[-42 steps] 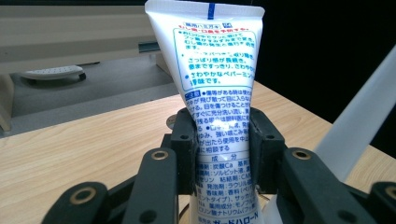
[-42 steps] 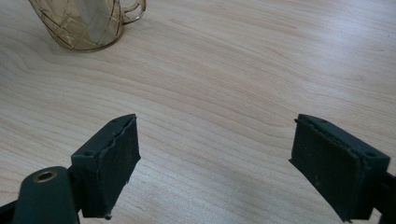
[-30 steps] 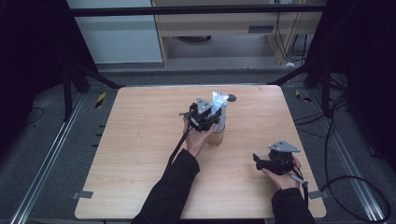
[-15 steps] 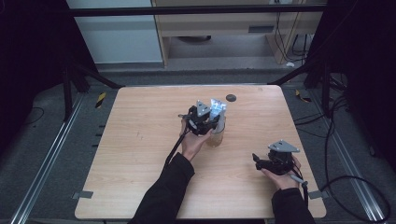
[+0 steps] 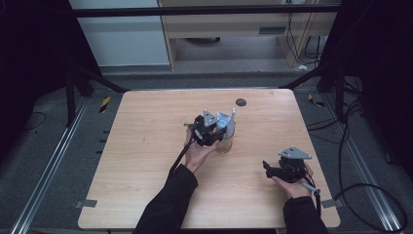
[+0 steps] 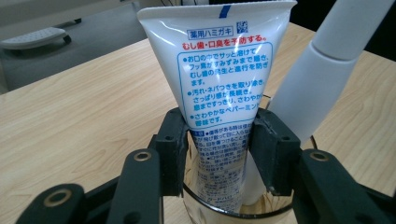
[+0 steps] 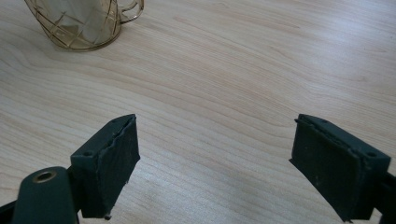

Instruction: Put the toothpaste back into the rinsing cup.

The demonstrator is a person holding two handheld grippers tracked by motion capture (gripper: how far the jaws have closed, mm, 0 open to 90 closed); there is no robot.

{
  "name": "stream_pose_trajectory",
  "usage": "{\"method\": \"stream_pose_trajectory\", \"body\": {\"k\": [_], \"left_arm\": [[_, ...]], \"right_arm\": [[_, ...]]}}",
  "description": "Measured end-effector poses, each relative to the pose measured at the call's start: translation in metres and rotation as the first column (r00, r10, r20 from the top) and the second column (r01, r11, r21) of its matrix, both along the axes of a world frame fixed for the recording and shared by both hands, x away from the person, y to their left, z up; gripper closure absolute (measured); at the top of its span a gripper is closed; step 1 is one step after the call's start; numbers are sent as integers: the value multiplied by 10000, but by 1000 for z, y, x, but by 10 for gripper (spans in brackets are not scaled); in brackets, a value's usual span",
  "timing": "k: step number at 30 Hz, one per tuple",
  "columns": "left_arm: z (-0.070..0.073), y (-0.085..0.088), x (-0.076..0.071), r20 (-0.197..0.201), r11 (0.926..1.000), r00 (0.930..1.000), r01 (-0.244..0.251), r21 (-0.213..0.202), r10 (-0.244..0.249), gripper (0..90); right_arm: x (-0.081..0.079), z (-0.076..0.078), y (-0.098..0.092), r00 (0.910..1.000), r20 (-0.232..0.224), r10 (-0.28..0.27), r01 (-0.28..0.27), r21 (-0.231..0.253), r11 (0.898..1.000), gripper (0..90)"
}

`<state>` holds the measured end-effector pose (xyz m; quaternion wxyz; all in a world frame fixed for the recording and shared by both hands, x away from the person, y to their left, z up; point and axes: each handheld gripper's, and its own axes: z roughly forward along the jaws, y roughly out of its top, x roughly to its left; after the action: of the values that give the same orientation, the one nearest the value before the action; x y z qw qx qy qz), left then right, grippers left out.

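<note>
Beside the glass cup (image 5: 226,141) at mid-surface (image 5: 146,161), the left gripper (image 6: 217,149) has just been opening; its jaws flank the toothpaste tube (image 6: 224,79) standing inside, no longer squeezing it. Nearer the person, the right gripper (image 7: 215,163) hangs released, well apart from the cup.

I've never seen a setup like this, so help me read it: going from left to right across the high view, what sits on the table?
Left gripper with its jaws at the toothpaste tube → glass cup with a white handle standing in it → right gripper, jaws apart over bare table.
</note>
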<state>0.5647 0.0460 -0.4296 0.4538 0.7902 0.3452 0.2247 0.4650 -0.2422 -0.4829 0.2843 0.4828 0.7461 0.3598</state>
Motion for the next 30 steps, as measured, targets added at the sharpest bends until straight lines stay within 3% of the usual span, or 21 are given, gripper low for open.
{"method": "stream_pose_trajectory", "body": {"k": [3,6,10,18,23,30], "left_arm": [[3,3,-3,140,10000,9999,-10,83,9,514],[8,10,-7,298,9995,9996,-23,-316,33,566],[15,20,-14,400,9997,9992,61,-249,-51,538],[16,58,-38,108,9992,9999,138,-362,-135,486],[15,83,-49,-96,10000,9999,-32,-60,32,452],[6,120,-67,-317,9998,9993,-201,36,202,411]], "right_arm": [[0,0,0,10000,-28,-4,4,-8,10000,150],[0,0,0,10000,-26,-6,6,-8,10000,150],[0,0,0,10000,7,48,-48,-67,10000,150],[-2,0,-3,9999,-57,-85,85,23,10000,140],[-3,-1,-3,9996,-257,-142,143,37,9999,131],[-6,-1,-5,9992,-364,-164,163,-48,9999,117]]}}
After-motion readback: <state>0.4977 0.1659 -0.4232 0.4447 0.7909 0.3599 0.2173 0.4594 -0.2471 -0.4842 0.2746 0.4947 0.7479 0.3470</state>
